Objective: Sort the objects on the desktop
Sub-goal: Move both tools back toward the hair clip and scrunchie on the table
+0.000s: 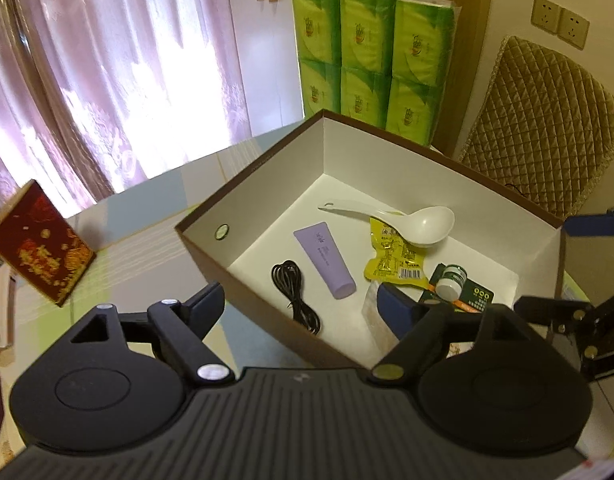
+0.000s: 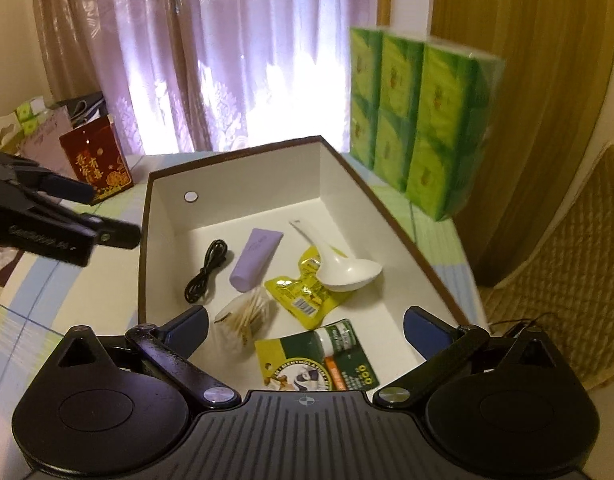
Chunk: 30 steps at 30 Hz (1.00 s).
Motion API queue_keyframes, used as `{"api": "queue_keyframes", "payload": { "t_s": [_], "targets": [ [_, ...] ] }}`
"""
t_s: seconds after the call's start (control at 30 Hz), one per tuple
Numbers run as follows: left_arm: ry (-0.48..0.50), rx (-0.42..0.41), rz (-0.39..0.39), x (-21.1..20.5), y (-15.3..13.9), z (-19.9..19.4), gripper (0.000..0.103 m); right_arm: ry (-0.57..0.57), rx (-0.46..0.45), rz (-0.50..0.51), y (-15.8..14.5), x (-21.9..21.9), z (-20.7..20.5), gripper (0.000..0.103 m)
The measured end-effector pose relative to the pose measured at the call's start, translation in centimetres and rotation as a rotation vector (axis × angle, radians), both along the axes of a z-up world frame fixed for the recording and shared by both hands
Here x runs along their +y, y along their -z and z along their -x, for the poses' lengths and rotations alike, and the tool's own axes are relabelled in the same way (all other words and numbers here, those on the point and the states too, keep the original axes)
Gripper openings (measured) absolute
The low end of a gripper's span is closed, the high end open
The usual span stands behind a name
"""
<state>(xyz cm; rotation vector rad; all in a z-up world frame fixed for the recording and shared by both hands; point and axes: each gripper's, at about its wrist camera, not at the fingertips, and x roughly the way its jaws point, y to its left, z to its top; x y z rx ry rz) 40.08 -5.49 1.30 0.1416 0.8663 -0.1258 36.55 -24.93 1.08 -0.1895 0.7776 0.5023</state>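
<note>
While both grippers hang over the near edge of the brown cardboard box with a white inside (image 2: 331, 184), neither has hold of anything. The left gripper (image 1: 303, 296) stands with its jaws spread wide, one blue-padded finger outside the box's near wall and the other above the floor inside. The right gripper (image 2: 305, 320) is spread as wide as it goes, both fingers over the box, nothing between them.

All the sorted things lie on the box floor. A coiled black cable (image 2: 206, 274) lies nearest the left wall, with a lilac squeeze tube (image 2: 254, 260) just beside it. A white plastic spoon (image 2: 339, 264) rests with its bowl on a crumpled yellow foil snack packet (image 2: 303, 294). A clear packet of cotton swabs with wooden sticks (image 2: 245, 314) sits close to the tube's cap end. Nearest the right gripper lies a green and yellow blister card bearing a small white jar (image 2: 319, 360).

On the pale checked tablecloth (image 2: 35, 280) beyond the box, a tall green wrapped stack of tissue packs (image 2: 423, 112) stands at the far right corner, close to the box's rim. A dark red carton with gold print (image 2: 97, 160) stands apart to the left, with bags and folders behind it. Purple patterned curtains (image 2: 235, 52) hang at the back, and a gold quilted chair back (image 1: 543, 128) stands beside the table on the right.
</note>
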Motion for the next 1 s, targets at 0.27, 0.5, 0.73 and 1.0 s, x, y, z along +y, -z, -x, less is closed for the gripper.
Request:
{"api": "queue_keyframes", "payload": {
  "t_s": [0.27, 0.5, 0.73, 1.0],
  "targets": [
    [-0.014, -0.042, -0.039, 0.2, -1.6, 4.5, 0.084, 0.01, -0.038, -0.012, -1.3, -0.2, 2.9, 0.101],
    [-0.055, -0.053, -0.072, 1.2, -1.7, 8.7, 0.088, 0.031, -0.053, -0.036, -1.6, -0.1, 5.5, 0.101],
    [-0.078, -0.038, -0.084, 2.2, -1.0, 12.2, 0.089, 0.047, -0.045, -0.051, -1.4, -0.2, 7.8, 0.101],
    [-0.112, -0.01, -0.053, 3.8, 0.3, 15.9, 0.089, -0.007, -0.043, -0.034, -0.4, -0.1, 11.1, 0.101]
  ]
}}
